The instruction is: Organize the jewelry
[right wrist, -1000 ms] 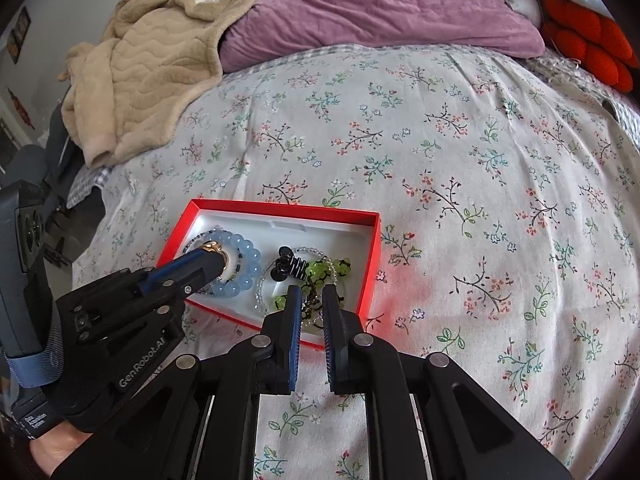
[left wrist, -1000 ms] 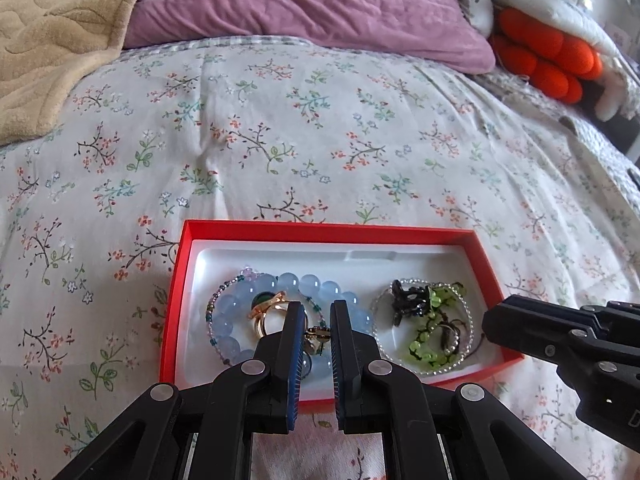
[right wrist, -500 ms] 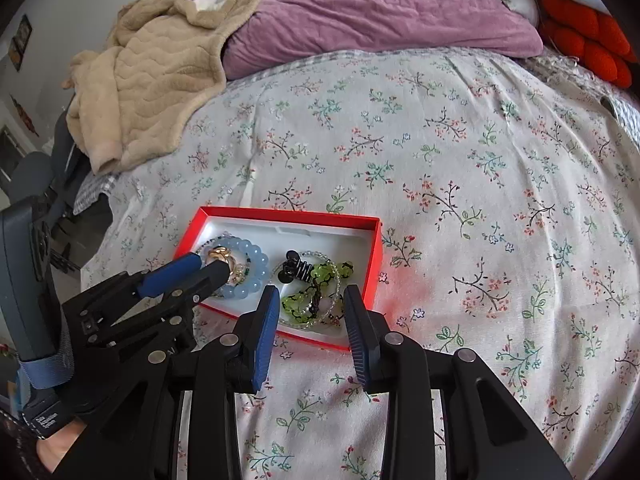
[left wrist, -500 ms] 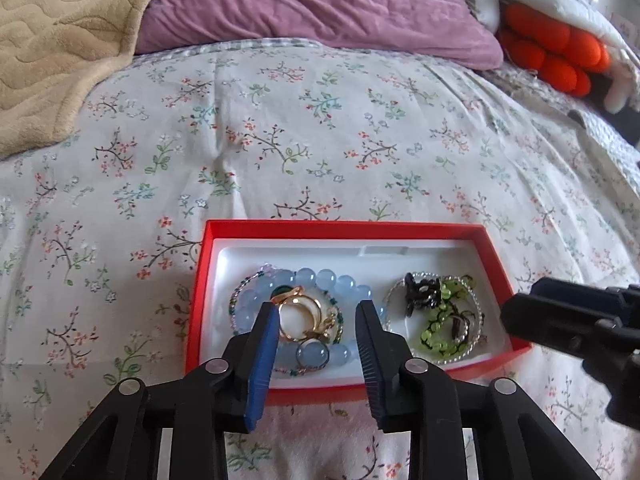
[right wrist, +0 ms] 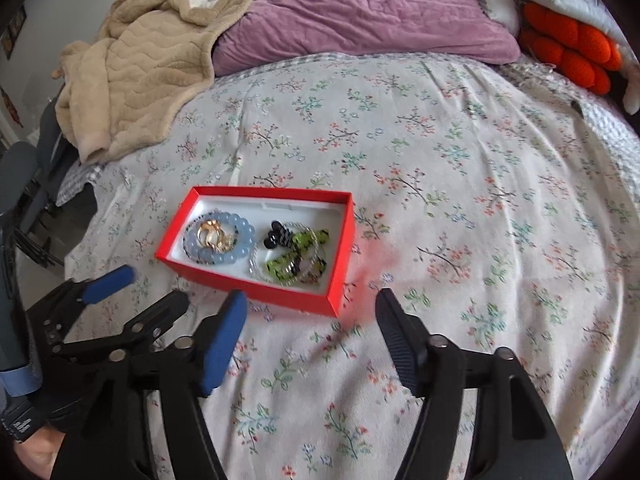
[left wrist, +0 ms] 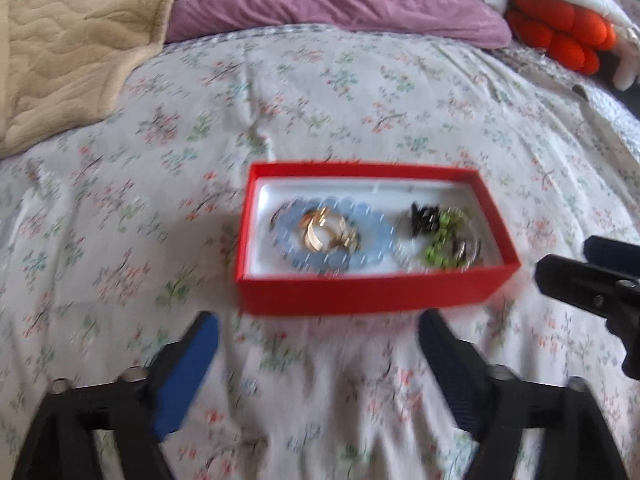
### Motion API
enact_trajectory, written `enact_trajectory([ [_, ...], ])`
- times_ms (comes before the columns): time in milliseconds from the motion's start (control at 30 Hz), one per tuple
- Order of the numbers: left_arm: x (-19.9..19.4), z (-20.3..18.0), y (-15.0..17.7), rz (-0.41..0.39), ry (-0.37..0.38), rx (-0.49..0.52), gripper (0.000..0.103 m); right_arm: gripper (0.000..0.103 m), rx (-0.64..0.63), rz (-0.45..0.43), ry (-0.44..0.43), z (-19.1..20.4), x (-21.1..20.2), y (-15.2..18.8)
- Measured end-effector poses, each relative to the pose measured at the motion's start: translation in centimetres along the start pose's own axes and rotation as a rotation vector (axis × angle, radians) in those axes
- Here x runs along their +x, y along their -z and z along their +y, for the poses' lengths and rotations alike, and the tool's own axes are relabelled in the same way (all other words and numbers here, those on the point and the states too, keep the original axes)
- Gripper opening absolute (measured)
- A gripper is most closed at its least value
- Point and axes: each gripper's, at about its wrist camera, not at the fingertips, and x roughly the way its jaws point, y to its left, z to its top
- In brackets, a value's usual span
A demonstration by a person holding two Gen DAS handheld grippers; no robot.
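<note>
Red cardboard forms the shallow jewelry box, white-lined, which lies flat on the bed's floral bedspread, a little to the 10 o'clock side of centre in the right wrist view. Inside, at the 9 o'clock end, a pale blue bead bracelet encircles a cluster of gold rings; a thinner strand of small beads runs along the bracelet's outer edge, its details too small to resolve. At the 3 o'clock end lies a black hair clip, touching a tangle of green bead jewelry ringed by a clear bead strand. In the left wrist view the same contents are motion-blurred.

The left hand-held gripper hovers over the bedspread just on the 6 o'clock side of the box, fingers spread wide and empty; one finger carries a blue pad. The right hand-held gripper likewise stands wide apart and holds nothing, its fingertips just short of the box's near wall. In the right wrist view the left hand-held gripper appears at 8 o'clock, beside the box's near corner.

Beyond the box, at 12 o'clock, a purple pillow rests at the head of the bed. A beige quilted blanket is heaped at 10 o'clock, and an orange plush object lies at 2 o'clock.
</note>
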Motion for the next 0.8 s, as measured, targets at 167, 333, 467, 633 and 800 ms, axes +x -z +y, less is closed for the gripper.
enact_trajectory([
  [167, -1.1, 0.8, 1.8, 0.034, -0.067, -0.018, 0.102, 0.085, -0.030, 0.027, 0.078, 0.7, -1.0, 1.8],
  [333, -1.2, 1.8, 3.5, 0.112, -0.117, -0.049, 0.102, 0.097, -0.077, 0.061, 0.152, 1.6, -1.3, 3.5],
  [467, -1.3, 2.5, 4.3, 0.148, -0.138, -0.093, 0.102, 0.102, -0.090, 0.071, 0.187, 2.4, -1.3, 4.2],
  [633, -1.5, 2.7, 4.6, 0.152, -0.165, -0.111, 0.102, 0.103, -0.097, 0.064, 0.222, 3.1, -1.3, 4.4],
  [800, -1.6, 2.8, 4.6, 0.142, -0.178, -0.109, 0.102, 0.103, -0.092, 0.073, 0.230, 3.3, -0.8, 4.4],
])
